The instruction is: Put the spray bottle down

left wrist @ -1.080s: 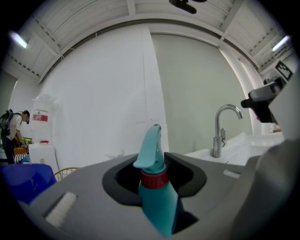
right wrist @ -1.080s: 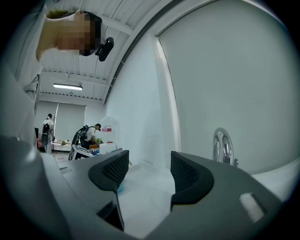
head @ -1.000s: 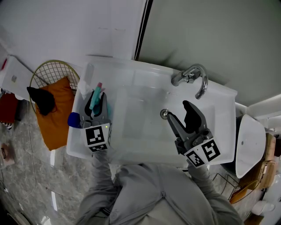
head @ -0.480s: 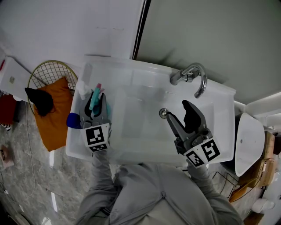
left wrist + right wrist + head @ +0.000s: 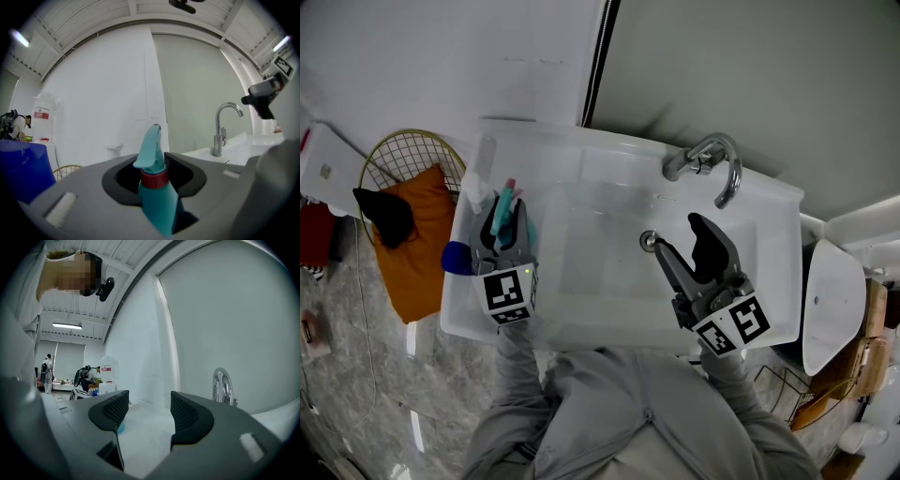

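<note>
At the 9 o'clock edge of the sink [image 5: 609,171], just right of a blue cup [image 5: 455,257], the left claw [image 5: 508,221] is clenched round the teal spray bottle [image 5: 157,199]. It grips the body below the red collar, the nozzle poking past the tips. Over the basin at about 3 o'clock, below the faucet [image 5: 703,159], the right claw [image 5: 678,239] hangs released, with nothing between its jaws.

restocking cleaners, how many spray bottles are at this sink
1: the teal spray bottle, gripped in the left claw at the left side of the sink. Another could be hidden behind the claw.
</note>
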